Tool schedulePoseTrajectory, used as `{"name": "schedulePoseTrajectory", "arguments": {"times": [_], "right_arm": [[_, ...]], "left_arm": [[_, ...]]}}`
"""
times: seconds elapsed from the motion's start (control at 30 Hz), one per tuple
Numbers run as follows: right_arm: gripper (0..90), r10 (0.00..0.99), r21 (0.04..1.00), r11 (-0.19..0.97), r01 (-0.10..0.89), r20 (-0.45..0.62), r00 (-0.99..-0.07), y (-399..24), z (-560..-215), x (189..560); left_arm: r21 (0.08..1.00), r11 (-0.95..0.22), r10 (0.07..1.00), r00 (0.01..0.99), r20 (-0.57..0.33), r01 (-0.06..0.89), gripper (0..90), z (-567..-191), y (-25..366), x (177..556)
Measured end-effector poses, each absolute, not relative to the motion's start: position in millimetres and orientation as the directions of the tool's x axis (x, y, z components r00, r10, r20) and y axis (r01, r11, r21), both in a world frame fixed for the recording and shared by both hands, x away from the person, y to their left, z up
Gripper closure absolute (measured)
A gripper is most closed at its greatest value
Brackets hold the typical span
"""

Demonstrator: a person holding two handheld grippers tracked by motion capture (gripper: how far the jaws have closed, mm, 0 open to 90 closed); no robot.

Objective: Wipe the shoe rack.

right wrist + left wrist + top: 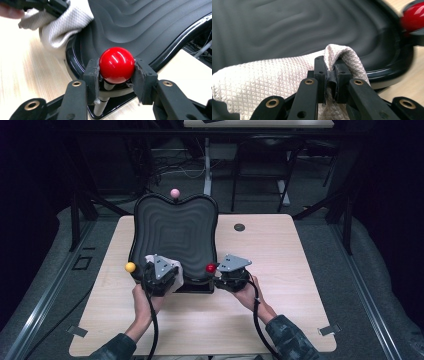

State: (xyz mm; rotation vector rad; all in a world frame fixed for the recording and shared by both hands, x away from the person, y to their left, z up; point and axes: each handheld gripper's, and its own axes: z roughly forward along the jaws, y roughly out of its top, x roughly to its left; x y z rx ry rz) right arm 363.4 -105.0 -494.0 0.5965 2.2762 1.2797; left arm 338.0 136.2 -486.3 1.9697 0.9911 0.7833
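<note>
White waffle-weave cloth sits on the near-left edge of the black ribbed tray, approx 7 o'clock, clenched in the left gripper. Right gripper clamps the red ball knob at 5 o'clock, steadying the tray. Risk: cloth catches the ridges & pulls free, or knob slips & tray skids w/ wiping.

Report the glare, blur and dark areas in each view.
High view: dim, surroundings nearly black, light wooden table lit. Left gripper view: round red knob blurred, white waffle-weave cloth sharp. Right gripper view: glare spots on the knob, cloth softer.
</note>
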Motion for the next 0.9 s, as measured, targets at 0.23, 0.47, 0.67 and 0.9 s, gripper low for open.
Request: {"name": "schedulePoseTrajectory", "arguments": {"times": [0.23,0.47,0.67,0.9], "right_arm": [[59.9,0.575,0.87,0.471,0.147,-0.176,-0.799,-105.5,-494.3,363.2],[59.9,0.573,0.871,0.47,0.142,-0.179,-0.8,-105.7,-494.8,363.1],[60.0,0.572,0.868,0.476,0.143,-0.183,-0.8,-106.3,-494.5,363.1],[60.0,0.572,0.868,0.477,0.141,-0.185,-0.799,-105.7,-494.5,362.7]], "left_arm": [[0.846,-0.419,0.794,0.584,0.166,0.33,83.4,-486.8,105.8,333.3],[0.853,-0.408,0.77,0.624,0.13,0.325,83.3,-489.7,87.1,334.1],[0.852,-0.406,0.766,0.631,0.12,0.331,83.3,-491.2,84.8,338.6],[0.844,-0.421,0.776,0.614,0.146,0.332,83.4,-490.3,93.9,340.4]]}}
